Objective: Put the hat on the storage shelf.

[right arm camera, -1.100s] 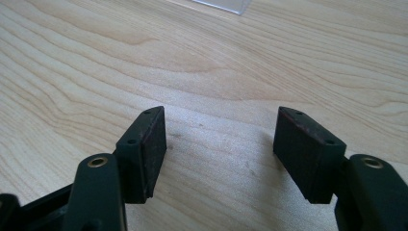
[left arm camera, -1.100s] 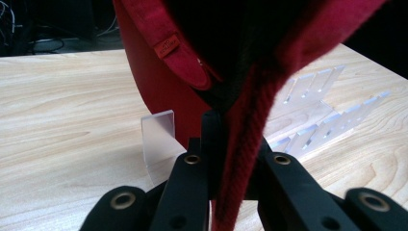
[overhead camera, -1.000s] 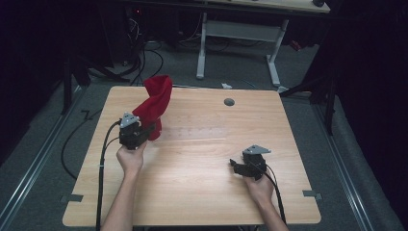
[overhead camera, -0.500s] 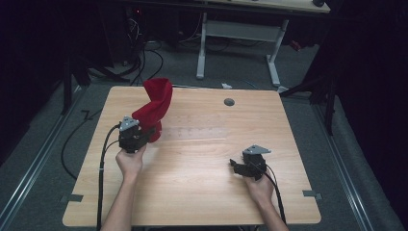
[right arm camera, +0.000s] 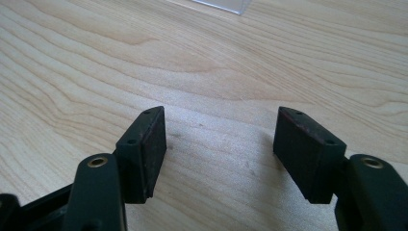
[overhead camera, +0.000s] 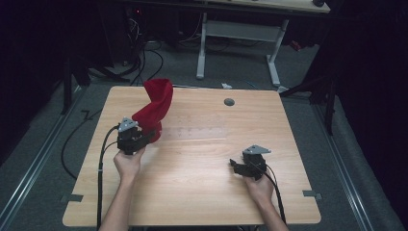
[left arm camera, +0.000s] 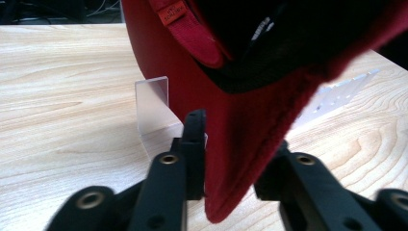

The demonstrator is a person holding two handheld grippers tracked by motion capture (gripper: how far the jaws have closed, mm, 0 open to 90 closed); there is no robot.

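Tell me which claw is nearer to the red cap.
Left. The left claw has the red cap's brim edge between its jaws, which have just been opening. The right claw rests far off, across the table.

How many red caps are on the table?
1. The red cap stands upright at the table's left rear, propped on a clear stand, its brim between the left gripper's jaws. None seems hidden.
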